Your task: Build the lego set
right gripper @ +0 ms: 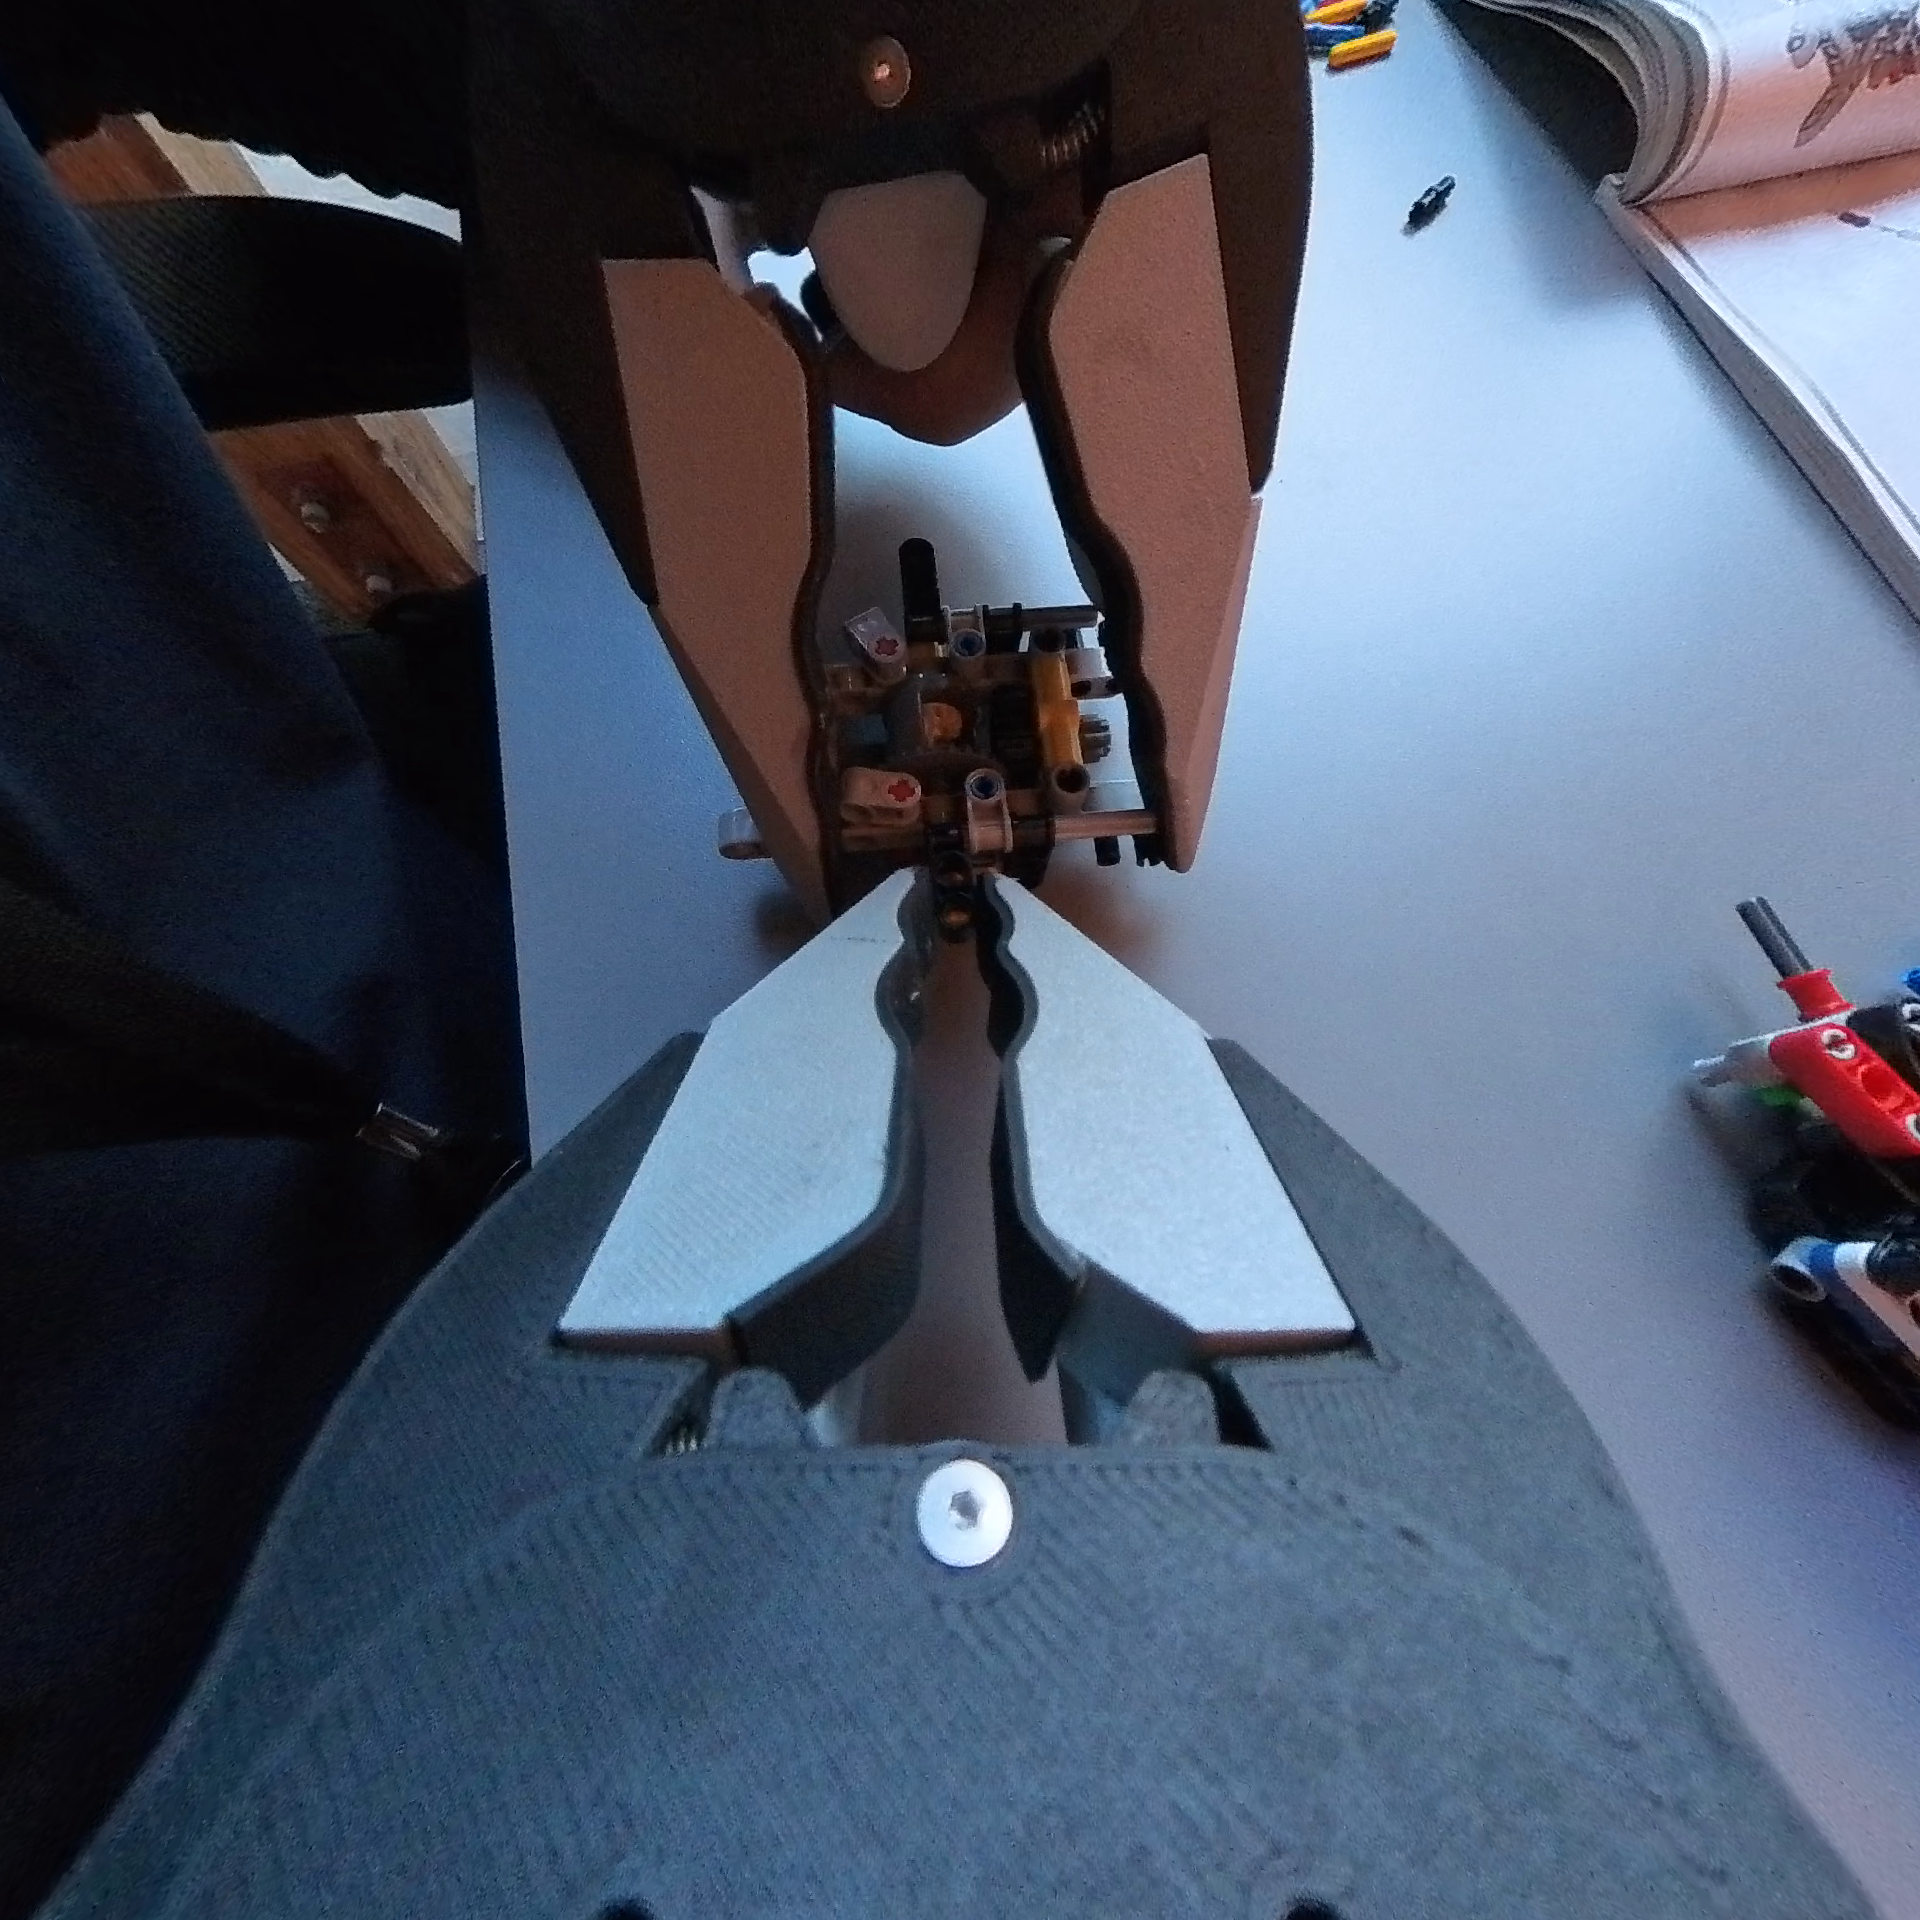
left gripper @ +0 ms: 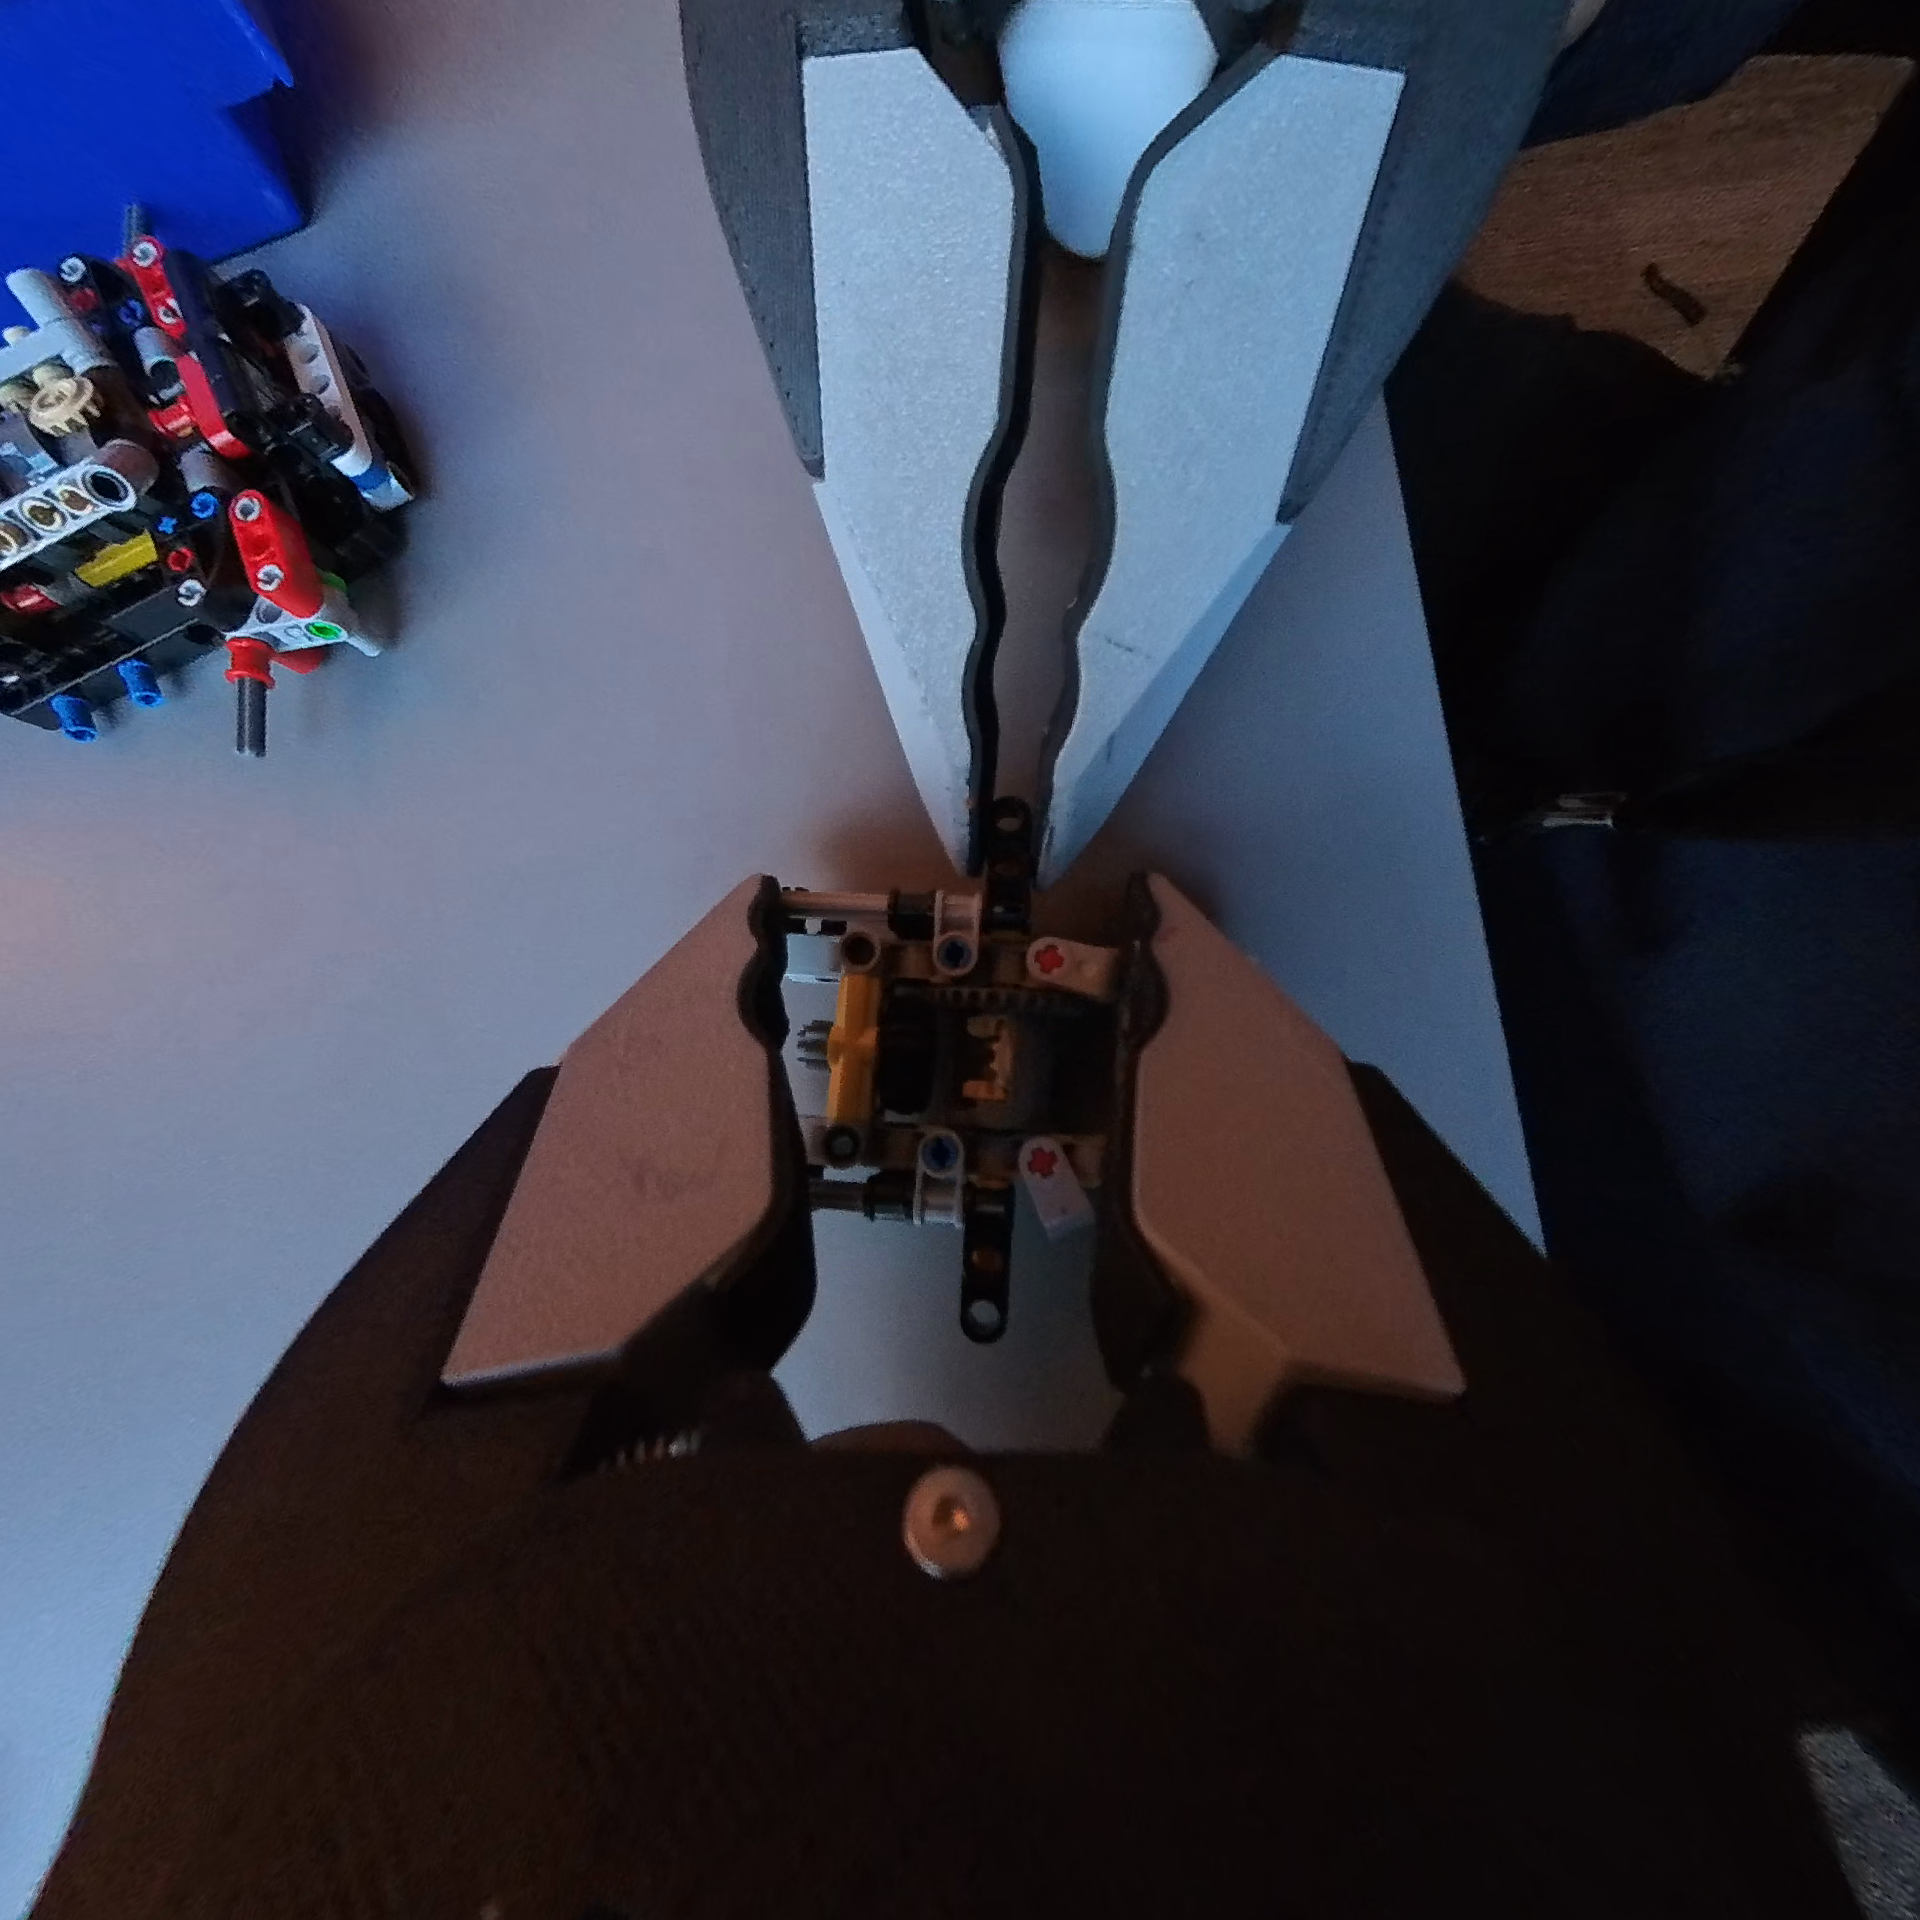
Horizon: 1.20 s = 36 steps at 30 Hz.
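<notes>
A: Left gripper (left gripper: 951, 997) — state?
B: Clamped wide on a small brick-built gearbox block (left gripper: 966, 1049). Both pads (left gripper: 764, 997) press its sides; yellow beam and grey axle sit against the left-hand pad.

A: Right gripper (right gripper: 956, 909)?
B: Nearly together, nipped on a thin black perforated beam (right gripper: 951, 904) that sticks out of the block's far edge, seen from the left claw. Tip to tip, the two claws almost meet there.

A: Where is the block?
B: Between the left claw's fingers, over the pale table (left gripper: 416, 935), near the table's edge.

A: Anything around?
B: A larger brick model (left gripper: 177, 488), red, black and white, well off to the left claw's left, with a blue bin (left gripper: 135, 114) beyond it. From the right claw: open booklet (right gripper: 1766, 208) far to its right and ahead, and one loose black pin (right gripper: 1431, 197) on the table.
</notes>
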{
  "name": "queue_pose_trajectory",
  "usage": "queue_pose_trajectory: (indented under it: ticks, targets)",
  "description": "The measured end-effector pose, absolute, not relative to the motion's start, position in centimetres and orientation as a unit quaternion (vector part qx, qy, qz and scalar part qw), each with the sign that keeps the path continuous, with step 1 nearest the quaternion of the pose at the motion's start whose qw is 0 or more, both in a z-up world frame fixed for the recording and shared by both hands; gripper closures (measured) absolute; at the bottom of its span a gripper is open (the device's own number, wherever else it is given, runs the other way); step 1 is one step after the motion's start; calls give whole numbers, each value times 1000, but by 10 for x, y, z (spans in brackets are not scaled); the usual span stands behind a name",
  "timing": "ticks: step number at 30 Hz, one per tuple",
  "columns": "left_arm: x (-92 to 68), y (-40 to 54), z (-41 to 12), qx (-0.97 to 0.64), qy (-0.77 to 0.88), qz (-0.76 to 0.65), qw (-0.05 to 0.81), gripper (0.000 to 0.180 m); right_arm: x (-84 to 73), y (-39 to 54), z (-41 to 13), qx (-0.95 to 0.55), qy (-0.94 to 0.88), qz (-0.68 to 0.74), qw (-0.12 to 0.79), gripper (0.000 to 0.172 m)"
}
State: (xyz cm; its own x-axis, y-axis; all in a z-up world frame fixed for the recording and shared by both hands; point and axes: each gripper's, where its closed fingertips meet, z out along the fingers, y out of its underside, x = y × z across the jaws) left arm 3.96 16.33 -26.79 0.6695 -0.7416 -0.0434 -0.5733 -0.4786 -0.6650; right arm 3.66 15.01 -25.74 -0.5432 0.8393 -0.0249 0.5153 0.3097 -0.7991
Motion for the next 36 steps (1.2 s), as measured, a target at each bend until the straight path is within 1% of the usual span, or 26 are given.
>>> queue_pose_trajectory:
  ticks: [6, 8, 11, 13, 14, 15, 17, 20, 23, 26, 29, 32, 36]
  targets:
    - [39, 167, -267, -851, 378, -120, 345, 117, 36, 151, -257, -434, -782, 396, 209, 166]
    - [44, 161, -268, -857, 362, -171, 324, 116, 38, 149, -256, -419, -789, 402, 202, 167]
    - [41, 161, -269, -861, 368, -168, 308, 116, 37, 147, -258, -417, -791, 402, 197, 167]
    - [41, 163, -261, -859, 364, -173, 314, 116, 37, 148, -259, -418, -792, 398, 198, 167]
    - [39, 162, -260, -862, 365, -177, 305, 120, 37, 147, -259, -415, -794, 398, 198, 166]
    - [38, 161, -259, -862, 367, -180, 299, 127, 38, 146, -259, -412, -796, 398, 195, 166]
    - [35, 163, -256, -863, 370, -171, 298, 135, 39, 145, -259, -410, -797, 401, 191, 166]
    - [38, 164, -254, -862, 385, -150, 294, 134, 39, 146, -259, -410, -796, 404, 188, 167]
    - [35, 166, -259, -867, 391, -126, 283, 127, 39, 146, -259, -409, -797, 404, 187, 166]
    - [36, 164, -261, -867, 394, -127, 275, 132, 39, 147, -259, -407, -798, 404, 187, 166]
    - [36, 165, -261, -867, 400, -114, 274, 132, 39, 148, -259, -407, -798, 403, 186, 166]
    - [38, 165, -265, -869, 403, -108, 266, 124, 38, 149, -258, -409, -796, 404, 189, 167]
    - [36, 168, -266, -864, 414, -74, 277, 131, 38, 149, -258, -409, -796, 405, 188, 167]
